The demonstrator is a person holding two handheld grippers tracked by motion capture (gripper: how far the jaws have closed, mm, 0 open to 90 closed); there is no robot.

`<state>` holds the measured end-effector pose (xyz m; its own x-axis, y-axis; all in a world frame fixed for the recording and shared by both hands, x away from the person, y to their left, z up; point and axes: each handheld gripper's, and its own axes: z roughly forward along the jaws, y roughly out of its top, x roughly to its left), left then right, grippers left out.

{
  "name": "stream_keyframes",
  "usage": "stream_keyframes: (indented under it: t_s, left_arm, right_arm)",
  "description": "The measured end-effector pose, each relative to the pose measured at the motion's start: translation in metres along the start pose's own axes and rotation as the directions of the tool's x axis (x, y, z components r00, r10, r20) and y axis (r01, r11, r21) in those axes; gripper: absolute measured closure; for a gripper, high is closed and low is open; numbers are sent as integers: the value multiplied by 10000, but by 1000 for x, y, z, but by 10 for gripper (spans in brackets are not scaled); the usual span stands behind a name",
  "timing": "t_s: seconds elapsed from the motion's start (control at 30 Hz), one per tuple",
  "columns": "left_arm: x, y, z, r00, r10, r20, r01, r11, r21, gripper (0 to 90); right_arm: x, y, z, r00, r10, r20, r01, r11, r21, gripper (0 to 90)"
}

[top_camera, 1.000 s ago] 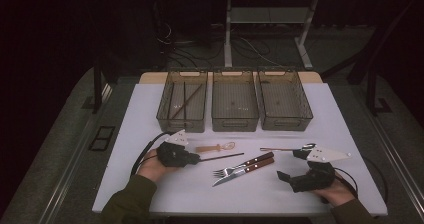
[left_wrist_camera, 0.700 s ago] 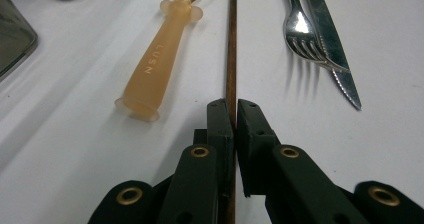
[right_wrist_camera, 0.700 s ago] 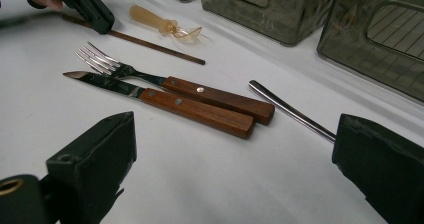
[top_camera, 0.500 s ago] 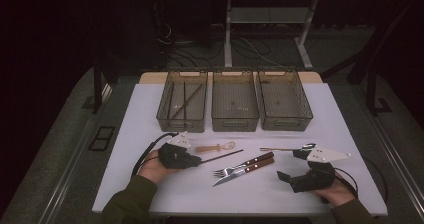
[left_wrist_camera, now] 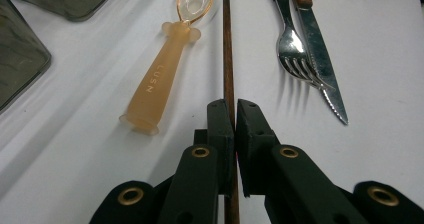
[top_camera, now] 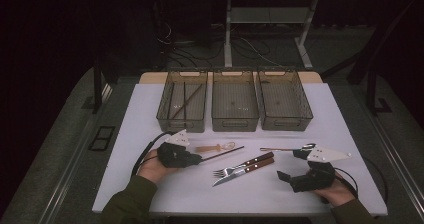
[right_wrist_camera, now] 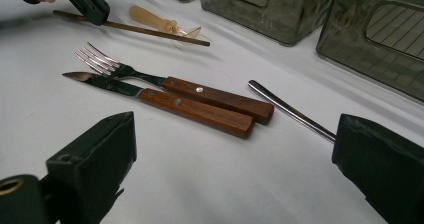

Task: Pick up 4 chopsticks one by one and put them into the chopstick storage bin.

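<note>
Black jaws of the left gripper [left_wrist_camera: 234, 115] are pinching a thin brown chopstick [left_wrist_camera: 228, 59] near one end, closed tight with the stick running straight up between them. In the high view, this left gripper [top_camera: 199, 159] is sitting at the near left of the white table [top_camera: 150, 104], and the chopstick [top_camera: 223, 154] is lying flat, reaching rightward from the jaws.

Judging by its look, the chopstick is light, stiff and slender, probably wood, with a smooth surface that may be slipping or rolling in a loose pinch. Holding it near the end is letting the long free part swing, so a grip nearer the middle would likely be steadier.

Just beside the chopstick, a translucent amber baby spoon [left_wrist_camera: 162, 69] is lying with raised letters on its handle that are reading "LUSN", as far as can be made out. On the chopstick's other side, a fork [left_wrist_camera: 290, 39] and a serrated knife [left_wrist_camera: 320, 59], both with wooden handles, are resting side by side.

Farther right, the right gripper [top_camera: 292, 166] is resting with its jaws standing wide apart and holding nothing. A metal spoon [top_camera: 285, 148] is lying near it.

Along the far side, three smoky plastic bins are standing in a row; the left bin [top_camera: 165, 115] is already holding two chopsticks [top_camera: 186, 101].
</note>
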<state>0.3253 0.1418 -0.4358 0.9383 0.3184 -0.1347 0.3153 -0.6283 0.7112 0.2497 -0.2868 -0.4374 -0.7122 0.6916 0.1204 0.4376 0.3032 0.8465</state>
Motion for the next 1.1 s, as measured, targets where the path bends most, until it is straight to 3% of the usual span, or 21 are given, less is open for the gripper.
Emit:
stream_keyframes:
  t_s: [0.2, 0.37, 0.57, 1.1]
  left_arm:
    - [-4, 4, -2, 9999, 109, 0, -109, 9999, -72, 851]
    - [-6, 6, -4, 10000, 13, -15, -13, 10000, -20, 851]
    - [-5, 8, -10, 9999, -154, -42, 153, 9994, -295, 851]
    - [-3, 14, -28, 9965, -616, -560, 565, 9944, -895, 850]
  right_arm:
    - [0, 0, 0, 10000, 2, 7, -2, 10000, -8, 41]
    - [0, 0, 0, 10000, 12, 19, -12, 10000, -3, 41]
    - [0, 0, 0, 10000, -9, 18, 9, 10000, 19, 41]
    - [0, 0, 1, 10000, -30, -8, 30, 10000, 43, 41]
